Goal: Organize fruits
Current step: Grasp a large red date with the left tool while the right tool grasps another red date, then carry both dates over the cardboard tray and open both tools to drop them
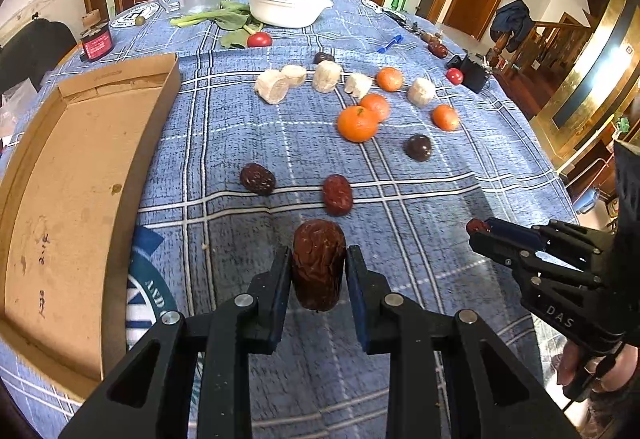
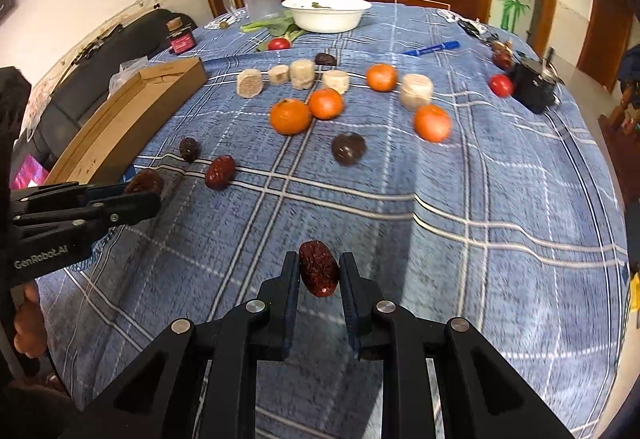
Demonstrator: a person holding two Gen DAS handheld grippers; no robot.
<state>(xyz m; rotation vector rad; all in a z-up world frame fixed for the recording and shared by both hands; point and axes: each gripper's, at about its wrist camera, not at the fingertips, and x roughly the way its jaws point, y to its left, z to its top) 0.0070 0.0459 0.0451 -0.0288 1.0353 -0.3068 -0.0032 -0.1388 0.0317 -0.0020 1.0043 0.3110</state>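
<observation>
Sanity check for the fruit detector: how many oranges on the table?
4, all mid-table: one big front orange, one touching it behind, one farther back, one to the right. None look hidden.

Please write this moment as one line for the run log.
left gripper: shut on red date | right gripper: shut on small date | cardboard box: no fruit inside

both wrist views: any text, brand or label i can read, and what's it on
"DAS" on the right claw body.
"GenRobot.AI" on the left claw body.
"AND" on the round tablecloth emblem, the rest cut off.
Red jar label: too blurred to read.
Cardboard tray scribbles: illegible.
</observation>
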